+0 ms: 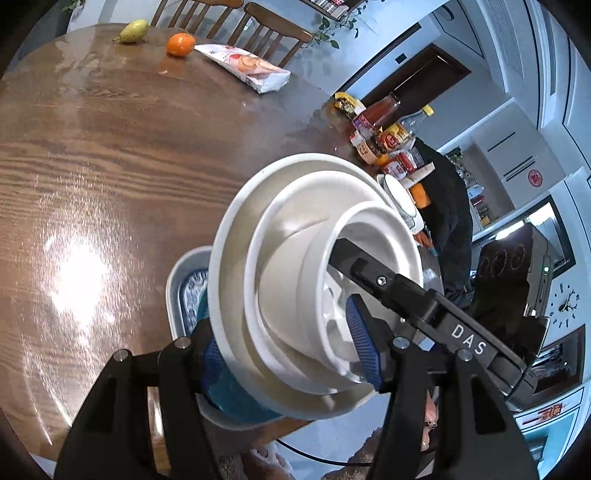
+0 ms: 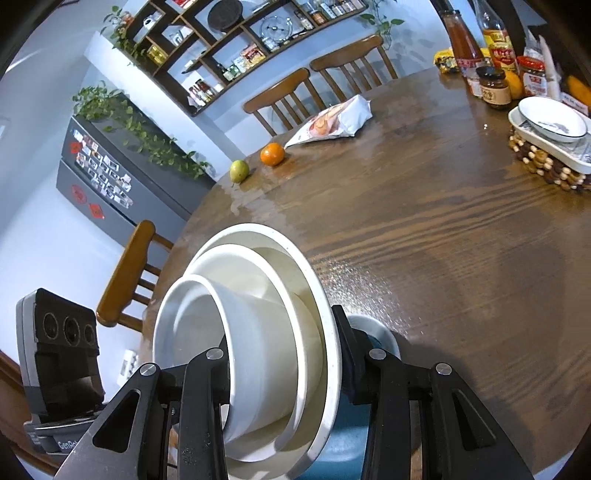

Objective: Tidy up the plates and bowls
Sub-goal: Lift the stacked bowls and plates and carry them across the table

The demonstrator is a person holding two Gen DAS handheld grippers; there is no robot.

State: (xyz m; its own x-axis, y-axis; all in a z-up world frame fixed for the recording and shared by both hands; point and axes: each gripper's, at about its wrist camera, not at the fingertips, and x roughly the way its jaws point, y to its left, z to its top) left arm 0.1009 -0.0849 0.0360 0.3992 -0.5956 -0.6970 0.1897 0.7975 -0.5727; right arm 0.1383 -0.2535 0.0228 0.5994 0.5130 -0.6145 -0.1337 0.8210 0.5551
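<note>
Low in the left wrist view, the left gripper [image 1: 291,350] straddles one rim side of a nested stack of bowls [image 1: 295,266]: a blue-bottomed outer bowl with white bowls inside. One blue ribbed pad [image 1: 364,343] sits inside the innermost bowl and the other finger lies under the outer wall, so the stack is pinched between them. The right gripper [image 1: 373,277], black and marked "DAS", reaches into the stack from the right of the frame. Behind the stack, a blue-patterned dish [image 1: 181,291] lies on the wooden worktop [image 1: 110,166]. A pear [image 1: 133,31], an orange [image 1: 180,44] and a snack bag [image 1: 245,66] lie at the upper left; jars and bottles [image 1: 384,136] crowd the right edge.

At the bottom centre of the right wrist view, the right gripper [image 2: 284,373] is clamped on the same stack [image 2: 251,332], one finger inside the smallest bowl, the other against the blue outer wall. A white dish [image 2: 552,120] rests on a beaded trivet [image 2: 543,166] at the upper right.
</note>
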